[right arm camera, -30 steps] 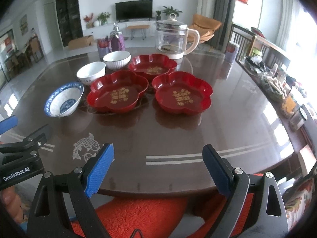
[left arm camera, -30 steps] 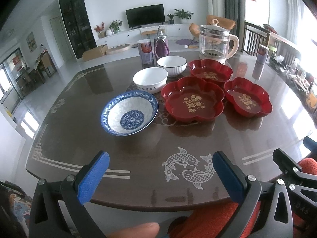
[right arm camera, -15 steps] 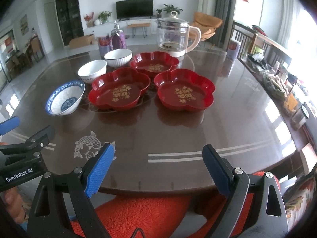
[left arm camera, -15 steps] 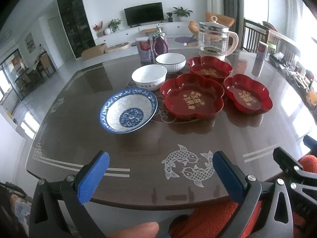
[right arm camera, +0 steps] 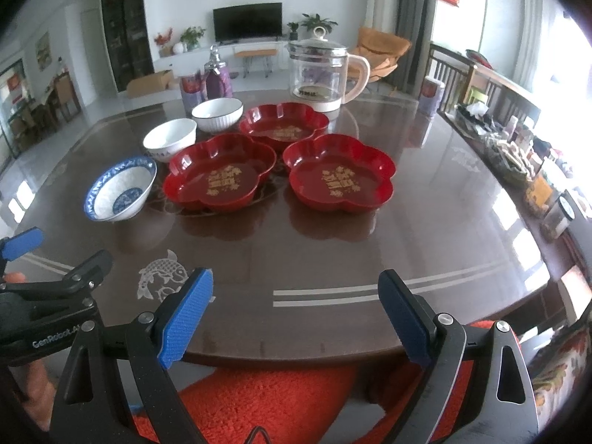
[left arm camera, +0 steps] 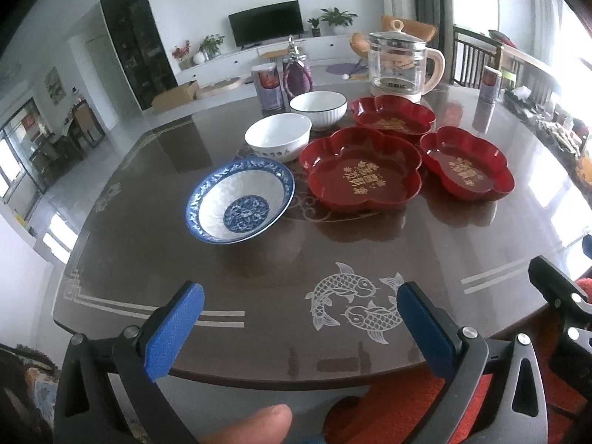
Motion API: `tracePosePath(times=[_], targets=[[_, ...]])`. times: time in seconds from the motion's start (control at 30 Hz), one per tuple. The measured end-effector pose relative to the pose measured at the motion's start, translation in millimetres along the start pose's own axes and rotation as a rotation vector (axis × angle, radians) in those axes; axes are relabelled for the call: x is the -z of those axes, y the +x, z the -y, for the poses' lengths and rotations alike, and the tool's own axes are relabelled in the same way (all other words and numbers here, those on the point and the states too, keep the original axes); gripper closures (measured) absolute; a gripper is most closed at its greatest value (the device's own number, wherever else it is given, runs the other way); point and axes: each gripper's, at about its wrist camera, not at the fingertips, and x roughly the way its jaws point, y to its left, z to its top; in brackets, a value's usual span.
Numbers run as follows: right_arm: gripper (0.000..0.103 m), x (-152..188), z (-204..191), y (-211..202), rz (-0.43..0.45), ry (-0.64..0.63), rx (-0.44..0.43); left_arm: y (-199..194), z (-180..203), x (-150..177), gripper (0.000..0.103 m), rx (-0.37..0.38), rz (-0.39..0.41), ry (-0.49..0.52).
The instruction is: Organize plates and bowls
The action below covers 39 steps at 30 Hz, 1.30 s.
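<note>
On the dark brown table [left arm camera: 259, 270] stand three red flower-shaped plates: a near one [left arm camera: 360, 168], a right one [left arm camera: 468, 162] and a far one [left arm camera: 392, 114]. Left of them sits a blue-and-white bowl [left arm camera: 240, 199], with a plain white bowl [left arm camera: 277, 138] and a ribbed white bowl [left arm camera: 318, 109] behind it. The right wrist view holds the same plates [right arm camera: 220, 175] [right arm camera: 340, 174] [right arm camera: 283, 124] and the blue bowl [right arm camera: 120, 188]. My left gripper [left arm camera: 299, 329] and right gripper [right arm camera: 294, 314] hang open and empty over the table's near edge.
A glass kettle [left arm camera: 401, 63] stands behind the plates, with a purple bottle [left arm camera: 296, 72] and a can [left arm camera: 270, 85] beside the far bowls. Another can [right arm camera: 431, 94] stands at the right rim. Clutter [right arm camera: 518, 155] lines the right side. A red cushion [right arm camera: 266, 403] lies below.
Both grippers have eased slightly forward and tilted, so the dishes sit a little nearer in both views. Nothing on the table has moved, and both stay open.
</note>
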Motion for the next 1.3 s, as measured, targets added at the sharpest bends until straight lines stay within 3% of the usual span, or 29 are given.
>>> tracePosePath(times=[0.27, 0.47, 0.73, 0.87, 1.1, 1.3], targets=[[0.010, -0.1, 0.6, -6.9, 0.032, -0.004, 0.015, -3.5, 5.5, 1.5, 0.000, 0.029, 0.009, 0.025], [0.010, 0.9, 3.2, -7.9, 0.044, 0.011, -0.010, -1.6, -4.9, -1.1, 0.000, 0.091, -0.015, -0.036], [0.010, 3.1, 6.8, -2.9, 0.023, 0.049, -0.037, 20.8, -29.4, -1.8, 0.000, 0.033, -0.071, -0.139], [0.010, 3.2, 5.6, -1.8, 0.021, 0.043, -0.029, 28.6, -25.8, 1.9, 0.000, 0.041, -0.087, -0.112], [0.010, 4.5, 2.1, -0.4, 0.008, 0.026, -0.033, 29.7, -11.4, 3.7, 0.000, 0.125, -0.099, -0.049], [0.010, 5.0, 3.7, 0.5, -0.001, 0.037, -0.036, 31.6, -11.1, 5.9, 0.000, 0.155, -0.116, -0.053]])
